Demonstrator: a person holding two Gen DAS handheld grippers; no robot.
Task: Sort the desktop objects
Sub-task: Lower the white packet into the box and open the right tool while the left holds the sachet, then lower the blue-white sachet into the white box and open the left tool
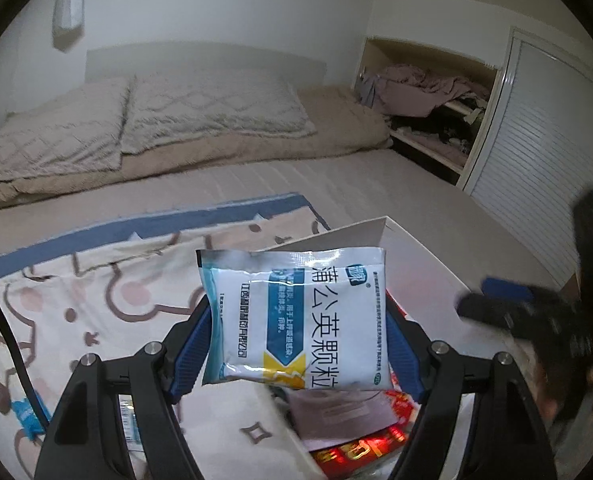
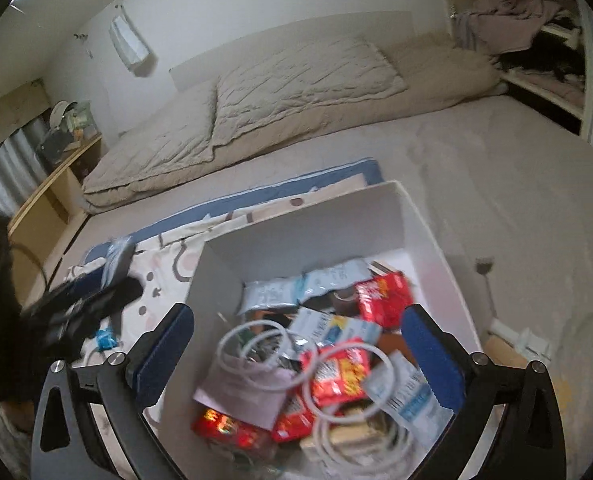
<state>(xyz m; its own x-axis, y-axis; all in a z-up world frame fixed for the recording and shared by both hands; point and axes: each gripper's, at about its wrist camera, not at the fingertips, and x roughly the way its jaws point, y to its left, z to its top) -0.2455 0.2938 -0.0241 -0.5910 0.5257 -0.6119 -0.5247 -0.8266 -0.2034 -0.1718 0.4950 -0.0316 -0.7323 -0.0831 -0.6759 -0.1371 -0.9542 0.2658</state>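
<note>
**Packet held over the box, right jaws empty**

The left gripper (image 1: 296, 344) has its jaws closed on a white and blue medicine packet (image 1: 296, 320), gripped by its two side edges so it hangs flat and clear of the pile. It is carried above the white box (image 2: 296, 216) on the bed, probably to be dropped in. The right gripper (image 2: 296, 364) hovers over the same box with jaws wide apart and nothing between them. Red snack packets (image 2: 380, 296), other sachets and a coiled white cable (image 2: 336, 392) already lie heaped inside; a blue sachet (image 2: 106, 338) waits on the patterned blanket (image 1: 96, 300).
</note>
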